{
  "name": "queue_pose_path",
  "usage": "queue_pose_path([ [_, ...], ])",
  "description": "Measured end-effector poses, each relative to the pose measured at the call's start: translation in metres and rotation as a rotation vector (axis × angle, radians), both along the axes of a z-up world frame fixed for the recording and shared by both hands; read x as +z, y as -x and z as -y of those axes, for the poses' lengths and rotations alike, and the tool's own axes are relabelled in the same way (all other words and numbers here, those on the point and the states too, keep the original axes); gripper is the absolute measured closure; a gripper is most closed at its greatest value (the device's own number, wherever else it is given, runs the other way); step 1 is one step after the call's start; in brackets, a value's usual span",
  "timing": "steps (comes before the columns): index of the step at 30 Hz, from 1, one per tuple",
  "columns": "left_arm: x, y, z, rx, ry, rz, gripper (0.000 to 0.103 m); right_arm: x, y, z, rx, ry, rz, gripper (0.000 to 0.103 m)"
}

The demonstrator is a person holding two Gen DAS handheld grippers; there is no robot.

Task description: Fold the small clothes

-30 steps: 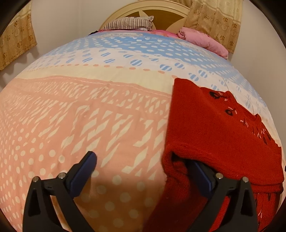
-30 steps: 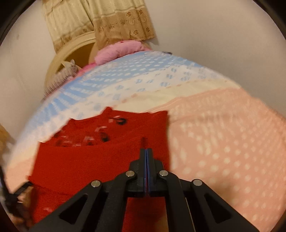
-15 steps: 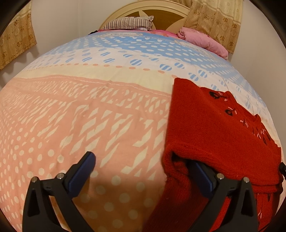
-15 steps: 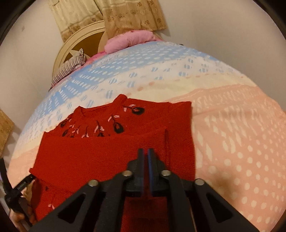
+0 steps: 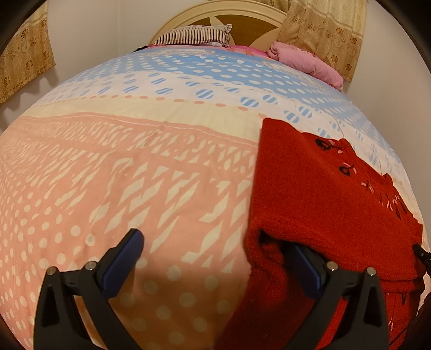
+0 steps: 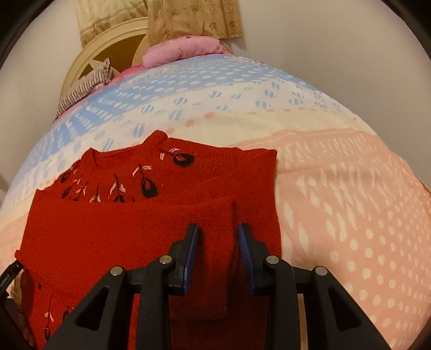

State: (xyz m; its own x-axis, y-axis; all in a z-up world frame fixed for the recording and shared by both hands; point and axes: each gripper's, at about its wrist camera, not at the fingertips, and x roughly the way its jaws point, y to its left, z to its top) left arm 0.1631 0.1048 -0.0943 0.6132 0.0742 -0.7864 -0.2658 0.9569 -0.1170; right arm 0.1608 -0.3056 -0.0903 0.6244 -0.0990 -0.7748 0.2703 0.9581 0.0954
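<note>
A red sweater (image 6: 150,231) lies partly folded on a bed (image 5: 161,172), its lower part doubled up over the chest so that only the collar and a row of dark and pink embroidered flowers (image 6: 145,183) show past the fold. The right gripper (image 6: 218,231) hangs directly over the sweater's near right portion, jaws parted with the blue pads (image 6: 192,250) apart and nothing between them but the knit below; a raised crease in the cloth runs forward from just ahead of the gap. The left gripper (image 5: 215,250) stands spread wide at the sweater's left edge: its left finger is over the bare peach-and-white quilt, while its right finger (image 5: 307,269) is tucked under the overhanging fold, the fingertip hidden by the fabric. It grips nothing.

From the left gripper, the sweater fills the area ahead and to the right, its folded edge draped over the right finger. Far ahead of both tools, at the head of the bed, are a striped pillow (image 5: 194,36) and a pink bundle (image 5: 304,62) against a cream headboard (image 5: 218,13), with patterned curtains (image 6: 194,18) beyond.
</note>
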Motion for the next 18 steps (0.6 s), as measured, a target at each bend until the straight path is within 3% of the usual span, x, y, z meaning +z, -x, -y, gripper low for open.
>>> queue_pose_path([
  [1,0.000,0.000,0.000,0.000,0.000,0.000,0.000,0.000,0.000,-0.001,0.006,0.007,-0.004,0.075],
  [2,0.000,0.000,0.000,0.000,0.000,0.000,0.000,0.001,0.000,-0.003,0.017,0.025,-0.009,0.088],
  [4,0.000,0.000,0.000,0.000,0.000,0.000,0.000,0.004,0.002,-0.009,0.037,0.052,-0.008,0.093],
  [9,0.000,0.000,0.000,0.001,-0.001,0.000,0.000,0.022,0.013,-0.006,-0.032,0.104,0.084,0.094],
  [13,0.000,0.000,-0.001,0.003,0.001,0.003,0.000,0.000,0.002,0.004,-0.038,0.056,0.004,0.094],
  [18,0.001,-0.002,-0.003,0.006,0.008,0.006,0.000,-0.002,0.001,0.010,-0.037,0.015,0.011,0.091],
])
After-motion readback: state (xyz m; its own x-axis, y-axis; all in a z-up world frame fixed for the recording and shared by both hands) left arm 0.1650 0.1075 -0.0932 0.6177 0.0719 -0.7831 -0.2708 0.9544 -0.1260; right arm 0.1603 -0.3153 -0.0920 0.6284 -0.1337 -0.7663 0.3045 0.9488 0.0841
